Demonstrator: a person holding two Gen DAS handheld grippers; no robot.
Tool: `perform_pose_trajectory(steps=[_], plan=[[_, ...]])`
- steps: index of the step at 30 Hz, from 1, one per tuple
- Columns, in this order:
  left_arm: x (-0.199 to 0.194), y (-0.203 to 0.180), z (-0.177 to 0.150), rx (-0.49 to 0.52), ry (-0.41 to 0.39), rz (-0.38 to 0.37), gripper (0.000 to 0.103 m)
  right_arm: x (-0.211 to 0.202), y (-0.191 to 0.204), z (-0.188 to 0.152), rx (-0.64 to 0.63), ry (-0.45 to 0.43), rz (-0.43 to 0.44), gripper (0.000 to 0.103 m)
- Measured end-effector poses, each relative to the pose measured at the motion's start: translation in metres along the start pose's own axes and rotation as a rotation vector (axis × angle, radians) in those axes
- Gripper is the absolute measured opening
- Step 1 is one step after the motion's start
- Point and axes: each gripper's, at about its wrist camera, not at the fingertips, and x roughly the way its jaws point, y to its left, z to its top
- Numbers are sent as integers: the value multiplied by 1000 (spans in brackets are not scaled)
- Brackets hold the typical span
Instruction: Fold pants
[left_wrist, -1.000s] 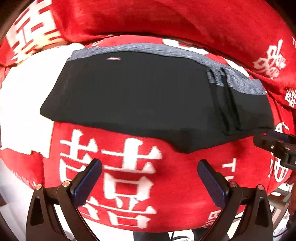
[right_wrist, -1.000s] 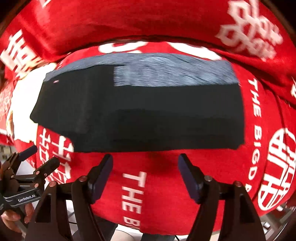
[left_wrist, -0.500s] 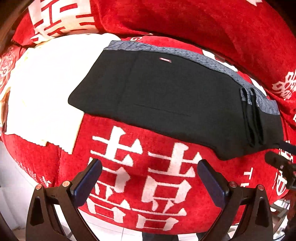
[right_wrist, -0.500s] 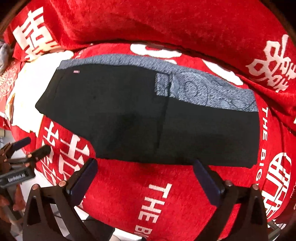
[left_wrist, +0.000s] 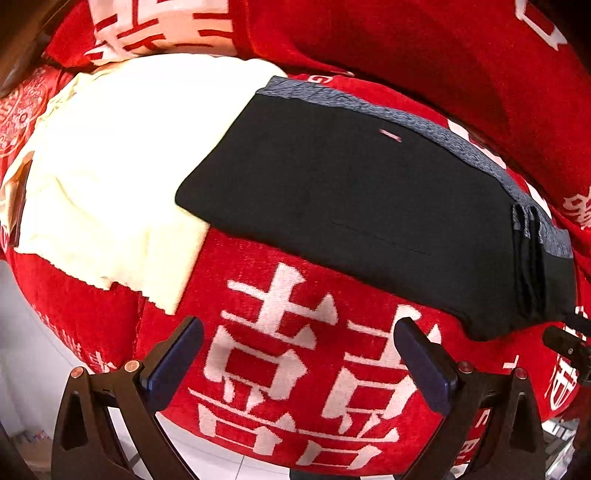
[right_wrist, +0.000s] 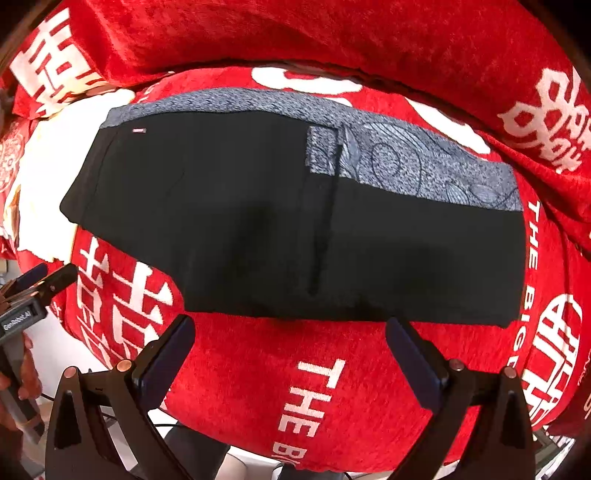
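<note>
The black pants (left_wrist: 354, 206) with a grey patterned waistband (right_wrist: 406, 162) lie folded flat on a red cloth-covered cushion; they also show in the right wrist view (right_wrist: 258, 229). My left gripper (left_wrist: 299, 354) is open and empty, held in front of the pants' near edge, not touching them. My right gripper (right_wrist: 291, 350) is open and empty, just in front of the pants' near edge. The left gripper also shows at the left edge of the right wrist view (right_wrist: 33, 291).
A cream cloth (left_wrist: 110, 173) lies under the left end of the pants. The red cushion (right_wrist: 258, 373) carries white characters, and a red backrest (right_wrist: 295, 33) rises behind. White floor (left_wrist: 22, 354) shows below the cushion's front edge.
Both grippers have pulled back from the pants and the right one has opened wider. The left view has swung left, so more of the cream cloth shows.
</note>
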Motion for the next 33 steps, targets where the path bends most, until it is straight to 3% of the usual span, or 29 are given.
perform_pose_trajectory(steps=[7,17,25,33], plan=[[12,30,-2,-96,24,-63,103,3,-1,-2,21,10,4,103],[27,61,28,-251,-50,-342,103,13,20,11,14,-7,41,103],[64,73,45,-387,1,-523,103,24,55,32,-32,-40,117,103],[71,72,59,-411,-15,-536,103,54,63,37,-12,6,149,103]])
